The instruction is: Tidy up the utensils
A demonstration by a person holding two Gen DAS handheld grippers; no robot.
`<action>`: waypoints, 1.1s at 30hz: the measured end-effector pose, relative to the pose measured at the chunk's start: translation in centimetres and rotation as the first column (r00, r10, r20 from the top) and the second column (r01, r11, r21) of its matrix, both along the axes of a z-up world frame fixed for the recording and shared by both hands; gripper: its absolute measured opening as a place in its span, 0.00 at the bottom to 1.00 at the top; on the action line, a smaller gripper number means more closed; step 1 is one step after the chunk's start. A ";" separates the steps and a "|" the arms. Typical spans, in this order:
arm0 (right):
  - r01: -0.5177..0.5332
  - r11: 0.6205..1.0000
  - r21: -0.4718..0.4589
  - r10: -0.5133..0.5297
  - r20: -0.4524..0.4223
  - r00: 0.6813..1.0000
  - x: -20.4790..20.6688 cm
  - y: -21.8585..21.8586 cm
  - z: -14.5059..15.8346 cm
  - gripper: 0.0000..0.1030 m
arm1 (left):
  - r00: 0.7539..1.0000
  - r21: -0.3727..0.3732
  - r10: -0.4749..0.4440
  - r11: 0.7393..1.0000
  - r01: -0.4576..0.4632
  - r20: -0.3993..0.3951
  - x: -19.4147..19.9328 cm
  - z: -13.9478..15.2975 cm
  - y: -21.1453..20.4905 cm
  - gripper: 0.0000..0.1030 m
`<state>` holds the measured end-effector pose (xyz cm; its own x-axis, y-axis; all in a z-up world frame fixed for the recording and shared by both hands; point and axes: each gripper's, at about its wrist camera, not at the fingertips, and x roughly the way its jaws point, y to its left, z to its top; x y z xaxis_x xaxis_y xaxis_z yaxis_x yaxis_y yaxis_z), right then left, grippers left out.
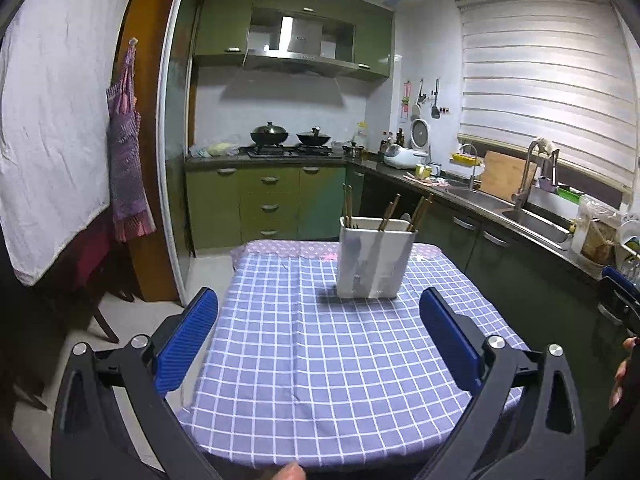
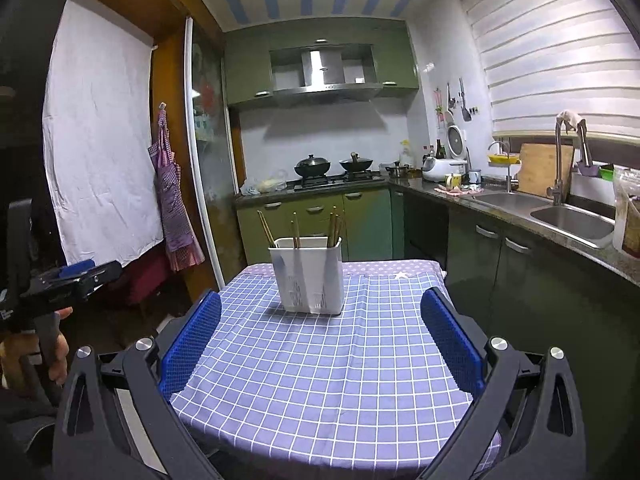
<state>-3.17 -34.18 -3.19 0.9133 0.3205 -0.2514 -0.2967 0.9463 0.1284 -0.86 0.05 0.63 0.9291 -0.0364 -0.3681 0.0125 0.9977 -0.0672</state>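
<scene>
- Over on the left wrist view, your left tongs (image 1: 318,330) are spread wide with nothing between them, hanging over the near half of the counter (image 1: 280,360) with its checked cloth.
- The white utensil holder (image 1: 374,258) stands upright toward the far edge, well ahead of the blue pads, with chopsticks (image 1: 390,211) poking out in about three bunches. No loose utensils anywhere on the cloth that I can see.
- So my read: everything's already in the holder and you're either finished or between steps. If more sorting is wanted, you'd have to reach forward and pinch a thin stick near its top.
- From the right wrist view, your right tongs (image 2: 322,334) are just as wide and empty, and the holder (image 2: 308,276) sits ahead, slightly left of centre.
- Loads of bare cloth between you and the holder, so a straight push forward is free.
- Watch the far edge right behind the holder, and the counter's left edge (image 2: 200,344) drops off by your left pad. The other tongs (image 2: 76,276) hover off to the left, well apart.
</scene>
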 end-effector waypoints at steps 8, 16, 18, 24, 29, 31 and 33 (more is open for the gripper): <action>-0.014 1.000 0.002 0.014 0.007 1.000 -0.1 0.8 0.5 0.96 | 1.000 0.022 0.011 1.000 -0.011 0.017 -0.8 -0.1 -0.9 0.93; 0.002 1.000 0.010 -0.002 0.004 1.000 0.5 0.9 0.7 0.96 | 1.000 -0.005 -0.001 1.000 0.001 -0.001 -0.4 -0.1 -0.6 0.93; 0.000 1.000 0.006 0.000 -0.003 1.000 0.8 1.1 0.6 0.96 | 1.000 -0.003 0.001 1.000 -0.001 -0.004 -0.2 -0.1 -0.6 0.93; -0.004 1.000 -0.004 0.004 -0.014 1.000 1.3 1.7 0.3 0.96 | 1.000 0.013 0.009 1.000 -0.009 0.002 -0.2 0.1 -0.5 0.93; 0.007 1.000 -0.008 -0.007 -0.015 1.000 1.3 1.7 0.2 0.96 | 1.000 0.007 0.001 1.000 -0.001 -0.003 -0.3 0.1 -0.7 0.93; 0.011 1.000 -0.013 -0.011 -0.012 1.000 1.3 1.7 0.2 0.96 | 1.000 0.009 -0.004 1.000 0.004 -0.009 -0.3 0.0 -0.7 0.93; 0.009 1.000 -0.016 -0.009 -0.012 1.000 1.2 1.8 0.1 0.96 | 1.000 0.011 -0.007 1.000 0.007 -0.013 -0.2 0.0 -0.8 0.93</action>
<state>-1.95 -32.36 -3.05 0.9129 0.3085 -0.2671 -0.2871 0.9507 0.1171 -1.06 -0.71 0.64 0.9238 -0.0390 -0.3809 0.0189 0.9982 -0.0563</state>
